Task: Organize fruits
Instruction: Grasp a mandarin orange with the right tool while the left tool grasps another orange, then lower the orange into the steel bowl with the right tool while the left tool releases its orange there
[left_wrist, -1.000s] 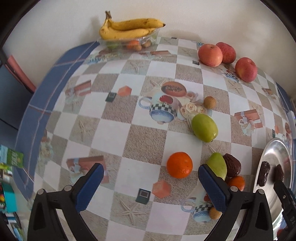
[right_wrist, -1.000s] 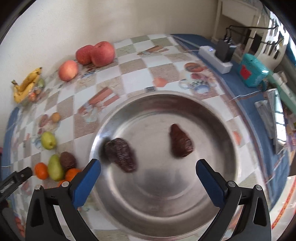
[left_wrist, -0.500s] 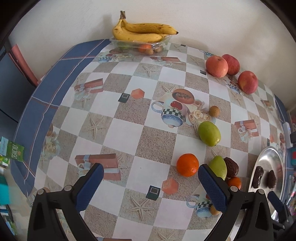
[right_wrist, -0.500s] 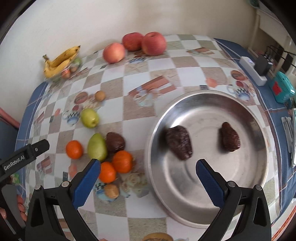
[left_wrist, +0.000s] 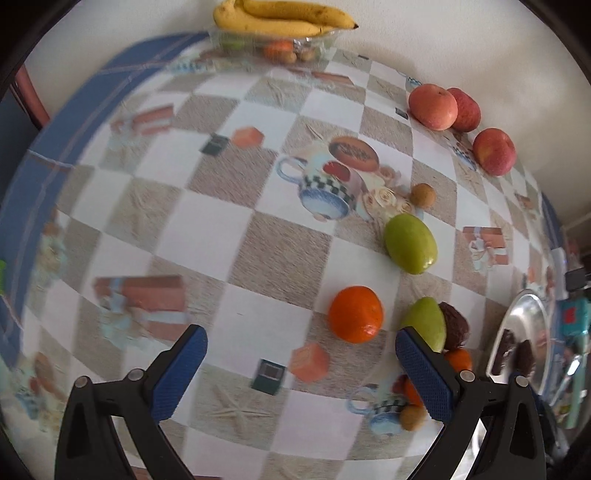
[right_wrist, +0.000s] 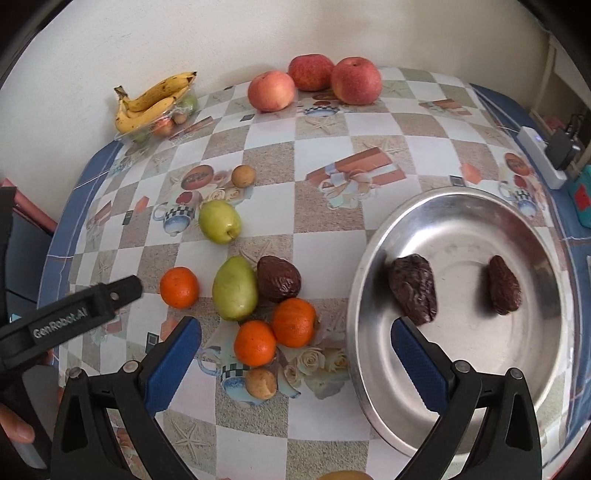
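Observation:
A steel plate (right_wrist: 461, 424) at the right holds two dark dates (right_wrist: 413, 288). Left of it lies a cluster: a third date (right_wrist: 277, 278), a green pear-shaped fruit (right_wrist: 235, 288), three oranges (right_wrist: 255, 342), a small brown fruit (right_wrist: 260, 383). A green apple (right_wrist: 219, 221) lies farther back. My right gripper (right_wrist: 295, 347) is open and empty above the cluster's near side. My left gripper (left_wrist: 301, 360) is open and empty, with an orange (left_wrist: 355, 314) just beyond its fingers. It also shows in the right wrist view (right_wrist: 74, 314) at the left.
Three red apples (right_wrist: 314, 79) sit by the back wall. Bananas (right_wrist: 155, 99) lie on a clear tray of small fruit at the back left. A power strip (right_wrist: 541, 157) and a teal object lie at the right edge. The checked tablecloth (right_wrist: 325, 155) covers the table.
My right gripper has swung left from over the plate to the fruit cluster. My left gripper has moved nearer to the lone orange.

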